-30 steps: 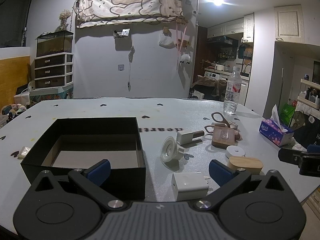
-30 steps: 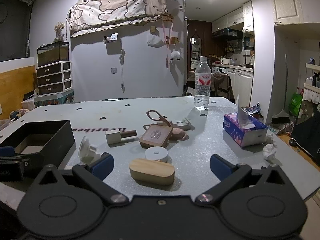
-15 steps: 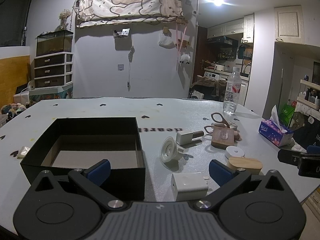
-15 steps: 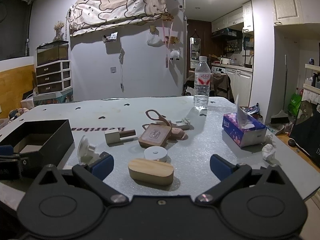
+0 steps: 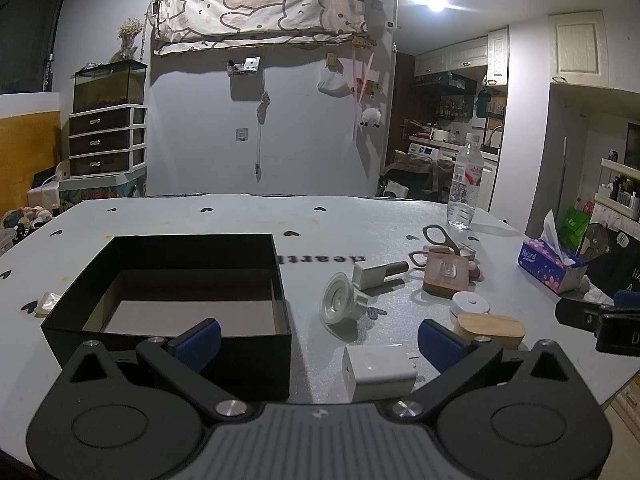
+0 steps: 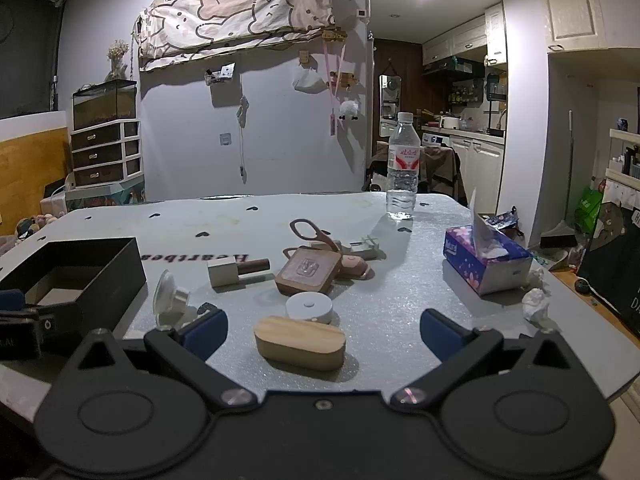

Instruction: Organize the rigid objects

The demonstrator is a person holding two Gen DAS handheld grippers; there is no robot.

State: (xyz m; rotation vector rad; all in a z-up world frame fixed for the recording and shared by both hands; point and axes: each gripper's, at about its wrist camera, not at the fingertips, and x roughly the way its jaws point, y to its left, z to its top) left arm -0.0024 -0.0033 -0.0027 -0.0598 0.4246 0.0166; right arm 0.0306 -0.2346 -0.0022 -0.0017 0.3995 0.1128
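An open black box [image 5: 172, 280] stands on the table's left; it also shows in the right wrist view [image 6: 80, 268]. My left gripper [image 5: 318, 344] is open at the near edge, with a white charger cube [image 5: 378, 366] lying between its fingers. My right gripper [image 6: 322, 332] is open, with an oval wooden box [image 6: 300, 342] between its fingers. Further on lie a round white disc [image 6: 309, 307], a square brown wooden block [image 6: 308, 272], scissors [image 6: 310, 230], a white-and-brown cylinder [image 6: 236, 270] and a white suction cup [image 6: 168, 298].
A water bottle [image 6: 402, 168] stands at the far right of the table. A tissue box [image 6: 486, 260] and crumpled tissues [image 6: 536, 308] lie near the right edge. A small white piece [image 5: 48, 302] lies left of the box.
Both grippers have barely shifted; the objects look slightly closer in the right wrist view. Nothing was taken hold of or let go.
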